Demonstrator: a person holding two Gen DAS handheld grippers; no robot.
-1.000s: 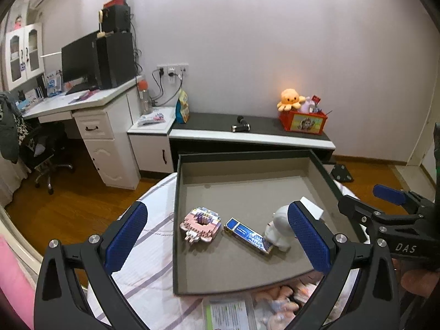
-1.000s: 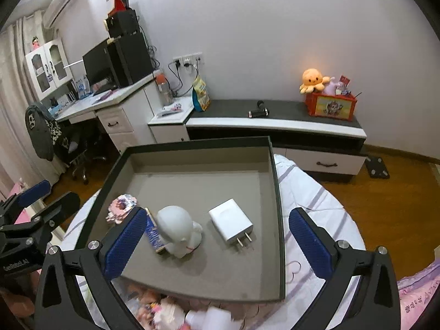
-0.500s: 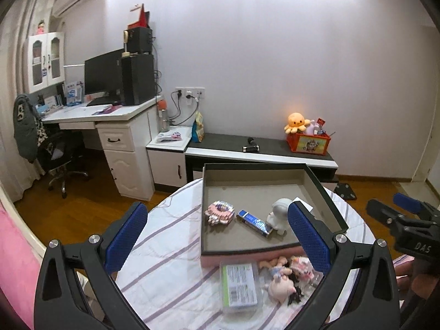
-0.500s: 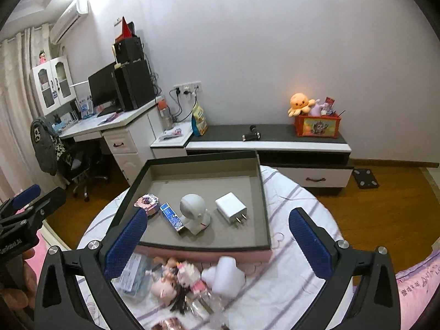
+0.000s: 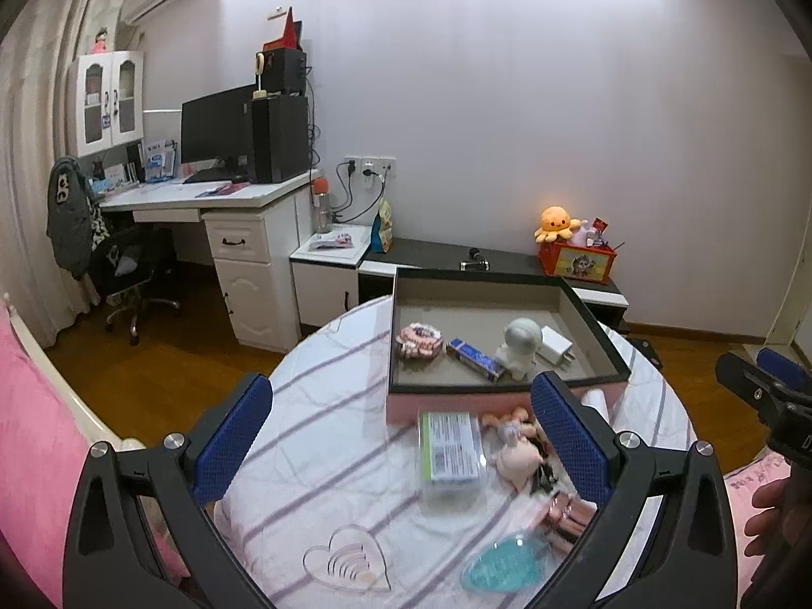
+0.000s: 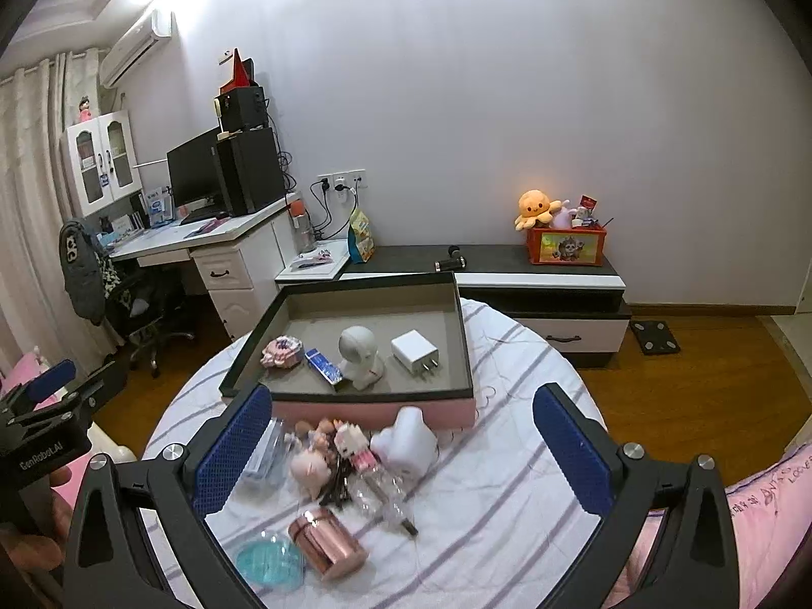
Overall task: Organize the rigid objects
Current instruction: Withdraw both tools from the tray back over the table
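A shallow grey box with a pink base (image 6: 459,335) (image 5: 594,327) sits on the round striped table. It holds a pink comb-like piece (image 6: 281,351), a blue stick (image 6: 325,368), a white astronaut figure (image 6: 358,355) and a white charger (image 6: 415,349). In front of the box lie a clear case (image 5: 449,449), small dolls (image 6: 325,457), a white bust (image 6: 404,440), a copper tin (image 6: 327,543) and a teal disc (image 6: 269,566). My left gripper (image 5: 401,449) and right gripper (image 6: 401,451) both stand open and empty, held back above the table's near side.
A clear heart-shaped piece (image 5: 347,561) lies at the table's near edge. Pink bedding (image 5: 30,457) flanks the table on both sides. A white desk (image 5: 213,213) and a low cabinet (image 6: 538,279) stand behind, beyond bare wooden floor (image 6: 685,380).
Both grippers have pulled back and up from over the box, so the whole table and the loose objects in front of the box have come into view. Both stay open.
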